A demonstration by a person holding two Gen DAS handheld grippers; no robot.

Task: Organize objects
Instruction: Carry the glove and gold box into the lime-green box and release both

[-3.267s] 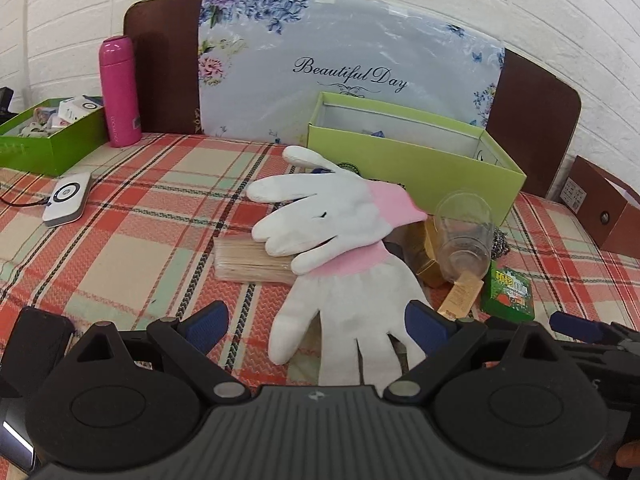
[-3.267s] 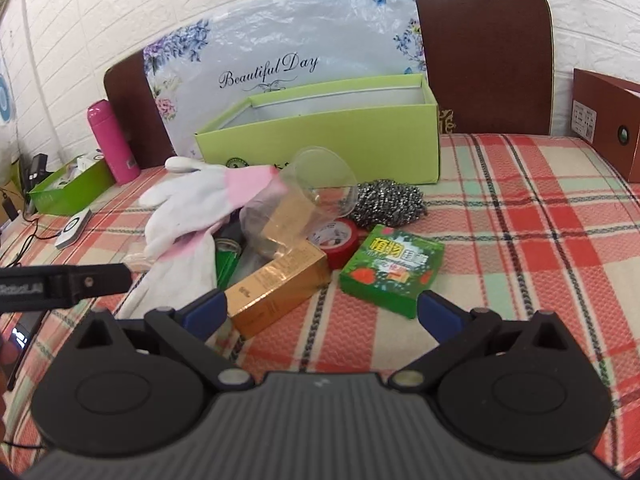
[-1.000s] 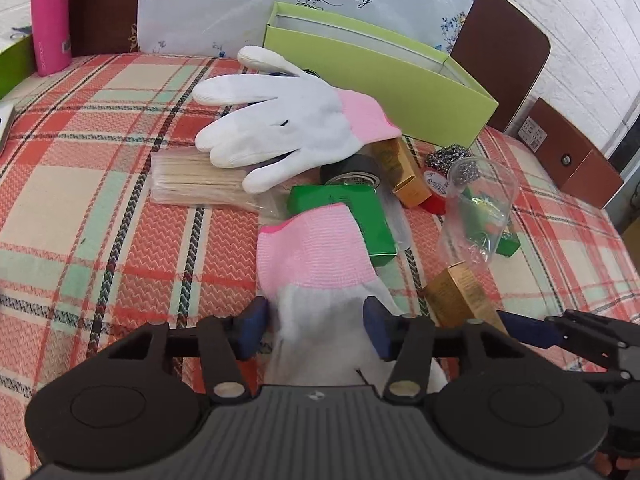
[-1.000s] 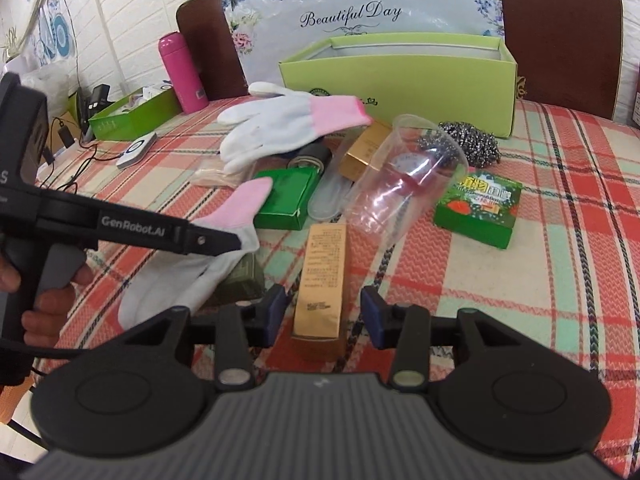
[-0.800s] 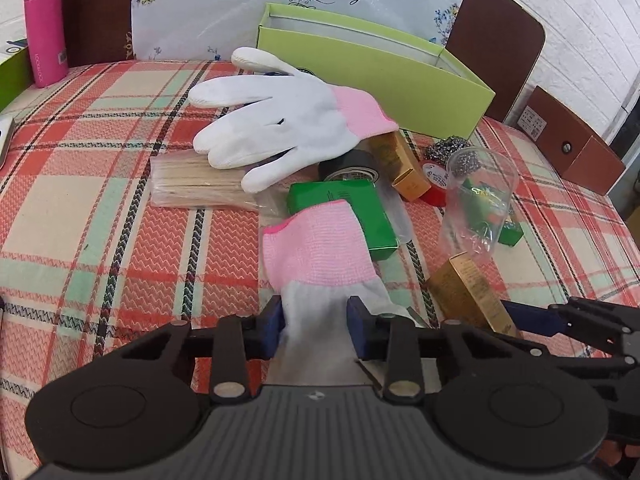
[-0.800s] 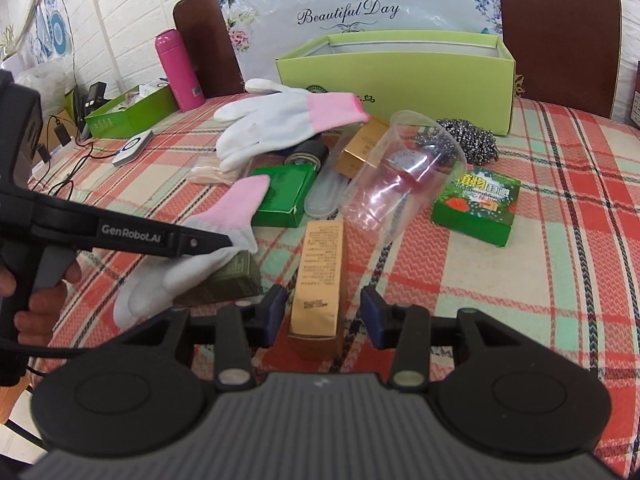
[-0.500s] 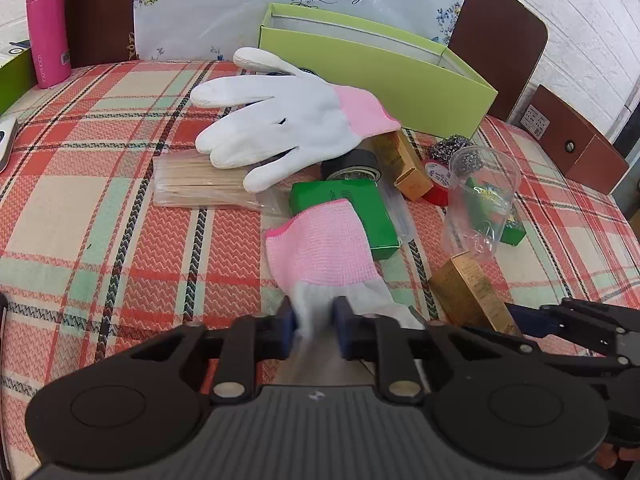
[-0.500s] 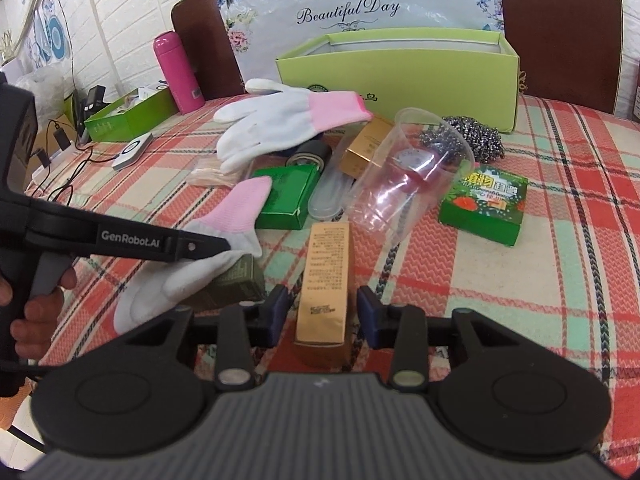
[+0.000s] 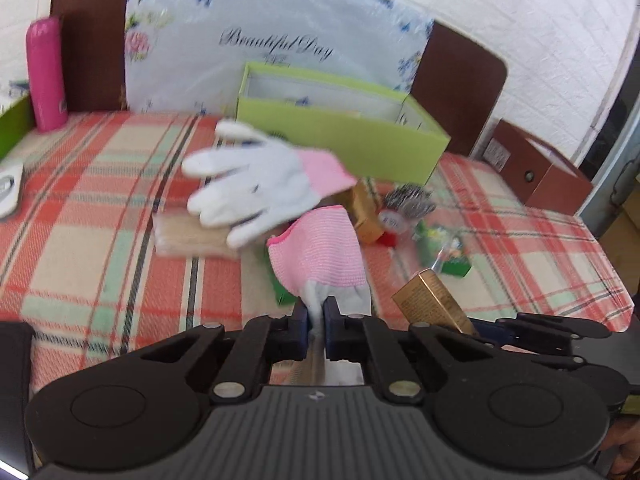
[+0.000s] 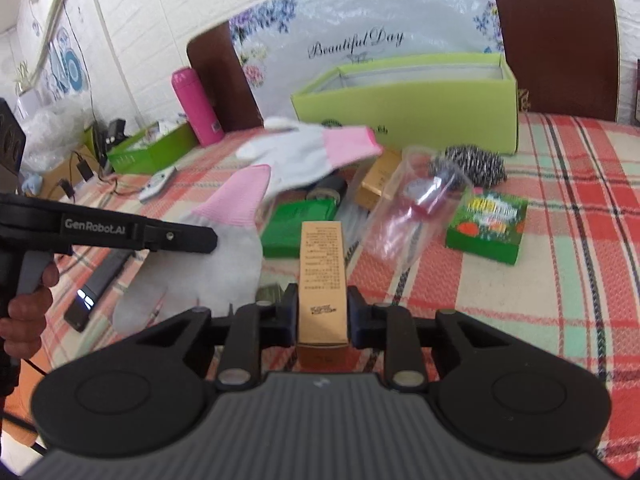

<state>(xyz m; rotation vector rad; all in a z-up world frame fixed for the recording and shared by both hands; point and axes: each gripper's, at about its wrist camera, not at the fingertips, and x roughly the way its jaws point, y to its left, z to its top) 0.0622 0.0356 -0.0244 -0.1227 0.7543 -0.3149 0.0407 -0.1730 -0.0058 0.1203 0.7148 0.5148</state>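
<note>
Left tongs (image 9: 316, 312) are clamped on a glove (image 9: 320, 256), cuff pointing to 12 o'clock. Right tongs (image 10: 322, 312), having just narrowed, grip a gold box (image 10: 322, 268) lengthwise. Green box (image 10: 404, 104) lies at 12 o'clock across the tabletop (image 10: 560, 280), nearer the right.

Right tool (image 10: 322, 316): jaws have just been closing and now clamp the near end of a tall gold carton (image 10: 322, 276), which points away from the camera. Left tool (image 10: 176, 237) enters from the left edge, held in a hand (image 10: 28, 308), and grips a white glove with pink cuff (image 10: 236, 236); the cuff points up and away. A second matching glove (image 10: 312, 152) lies on the clutter behind. A clear plastic cup (image 10: 408, 212) lies on its side beside a green printed box (image 10: 486, 226). A steel scourer (image 10: 470, 164) sits near the open lime-green box (image 10: 404, 108). The bench (image 10: 560, 280) carries a plaid cloth.
</note>
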